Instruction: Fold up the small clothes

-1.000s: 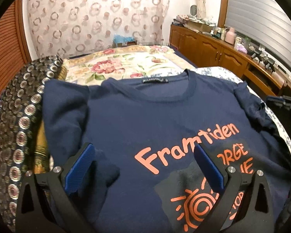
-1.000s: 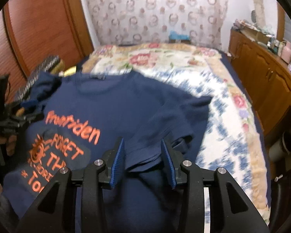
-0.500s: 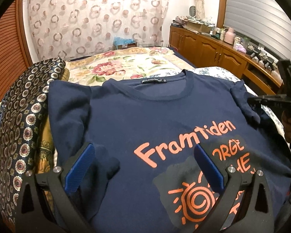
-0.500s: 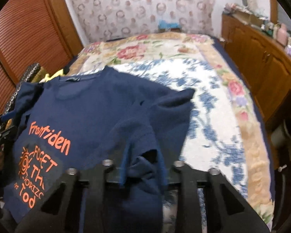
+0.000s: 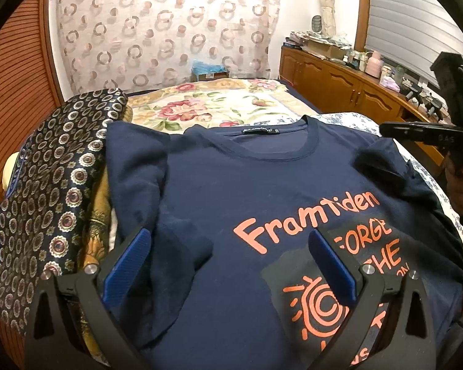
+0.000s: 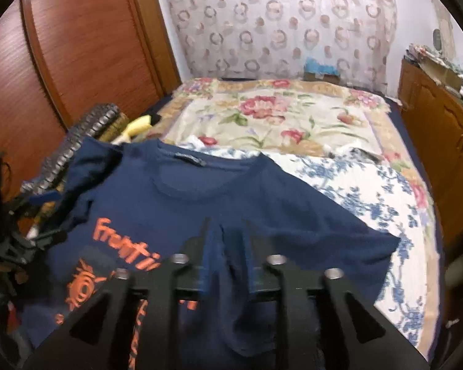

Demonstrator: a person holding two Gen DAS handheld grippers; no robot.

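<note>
A navy T-shirt point(image 5: 262, 191) with orange "Framtiden" print lies face up on the bed, also in the right wrist view point(image 6: 200, 203). Its left sleeve point(image 5: 139, 166) is folded in over the body. My left gripper point(image 5: 228, 262) is open and empty, low over the shirt's left chest. My right gripper point(image 6: 227, 246) is shut on the shirt's right sleeve point(image 6: 308, 246) and holds it lifted; it also shows in the left wrist view point(image 5: 423, 132) at the far right.
A dark patterned cloth pile point(image 5: 55, 185) lies left of the shirt. The floral bedspread point(image 6: 277, 117) stretches behind and a blue-flowered one point(image 6: 370, 191) to the right. A wooden cabinet point(image 5: 339, 80) runs along the right wall, a wooden door point(image 6: 86, 46) on the left.
My right gripper closed on the right sleeve and lifted it up and inward over the shirt. My left gripper stayed open and nearly still.
</note>
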